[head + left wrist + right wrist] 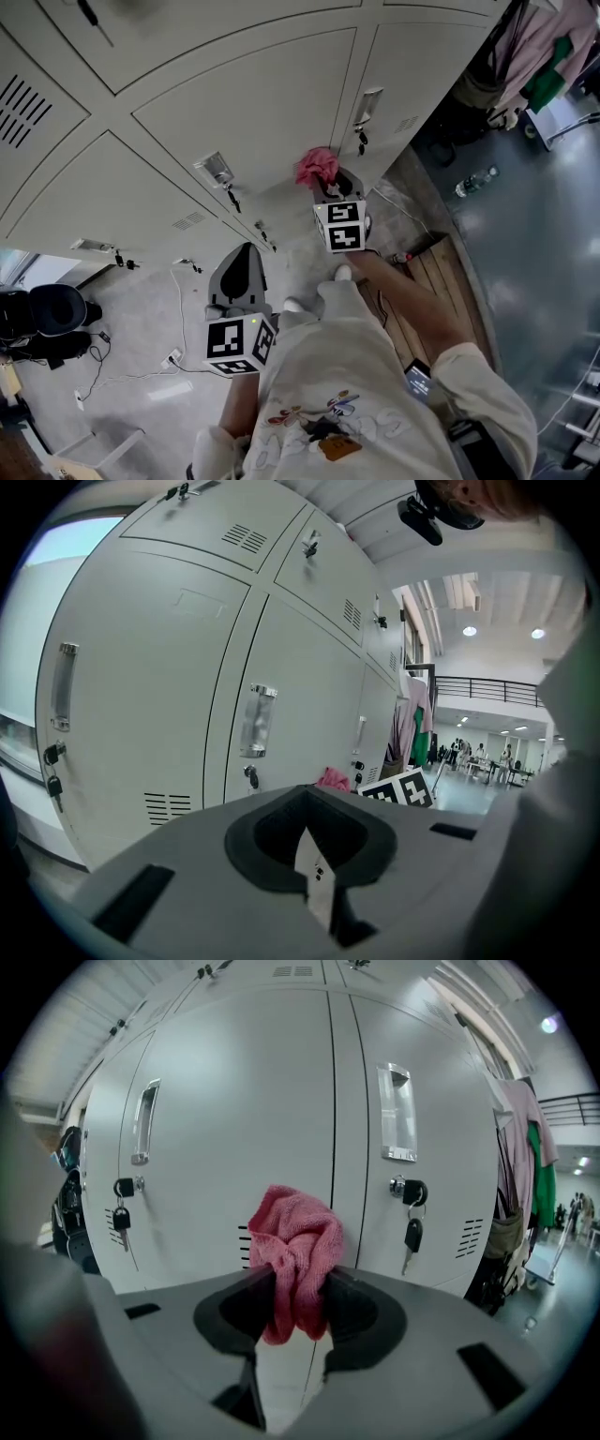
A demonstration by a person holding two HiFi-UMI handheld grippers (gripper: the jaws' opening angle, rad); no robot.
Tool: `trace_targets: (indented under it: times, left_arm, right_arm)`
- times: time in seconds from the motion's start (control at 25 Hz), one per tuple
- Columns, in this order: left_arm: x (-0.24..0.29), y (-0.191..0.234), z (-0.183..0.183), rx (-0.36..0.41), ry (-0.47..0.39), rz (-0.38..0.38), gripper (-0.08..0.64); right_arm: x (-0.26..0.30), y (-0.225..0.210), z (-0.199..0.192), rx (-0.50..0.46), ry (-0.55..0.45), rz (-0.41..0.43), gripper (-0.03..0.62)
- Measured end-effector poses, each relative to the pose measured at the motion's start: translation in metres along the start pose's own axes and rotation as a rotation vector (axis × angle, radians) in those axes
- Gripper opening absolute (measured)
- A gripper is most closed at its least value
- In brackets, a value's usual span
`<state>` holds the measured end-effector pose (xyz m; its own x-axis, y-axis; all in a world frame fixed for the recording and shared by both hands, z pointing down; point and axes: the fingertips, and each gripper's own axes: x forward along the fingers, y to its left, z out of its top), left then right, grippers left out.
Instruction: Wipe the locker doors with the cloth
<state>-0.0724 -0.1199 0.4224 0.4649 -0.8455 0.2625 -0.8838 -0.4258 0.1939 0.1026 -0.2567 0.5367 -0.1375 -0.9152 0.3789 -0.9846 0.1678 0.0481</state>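
Right gripper [292, 1290] is clamping the pink cloth [294, 1234]. The wad is bunching above the jaws, near the seam between two locker doors [234, 1091]; whether it is touching the metal is unclear. Left gripper [314, 860] is hanging at 7 o'clock of the right one in the head view, jaws together on nothing.

Risks, as I am judging them:
- The key [412, 1234] dangling at 3 o'clock of the cloth could be snagging loose folds.
- Only a narrow pinch is holding the wad, so dragging pressure could be pulling it free.
- Hard jaw tips could be scraping paint.
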Motion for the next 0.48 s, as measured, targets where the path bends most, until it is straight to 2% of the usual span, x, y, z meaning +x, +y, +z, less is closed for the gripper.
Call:
trace_targets:
  times: [0.2, 0.48]
  left_arm:
    - [-0.006, 0.000, 0.005, -0.011, -0.023, -0.008, 0.003]
    - [-0.018, 0.000, 0.004, 0.009, -0.032, -0.031, 0.003]
  right_arm:
    - [-0.034, 0.015, 0.025, 0.132, -0.051, 0.095, 0.147]
    - [-0.082, 0.031, 0.068, 0.116, -0.189, 0.150, 0.141]
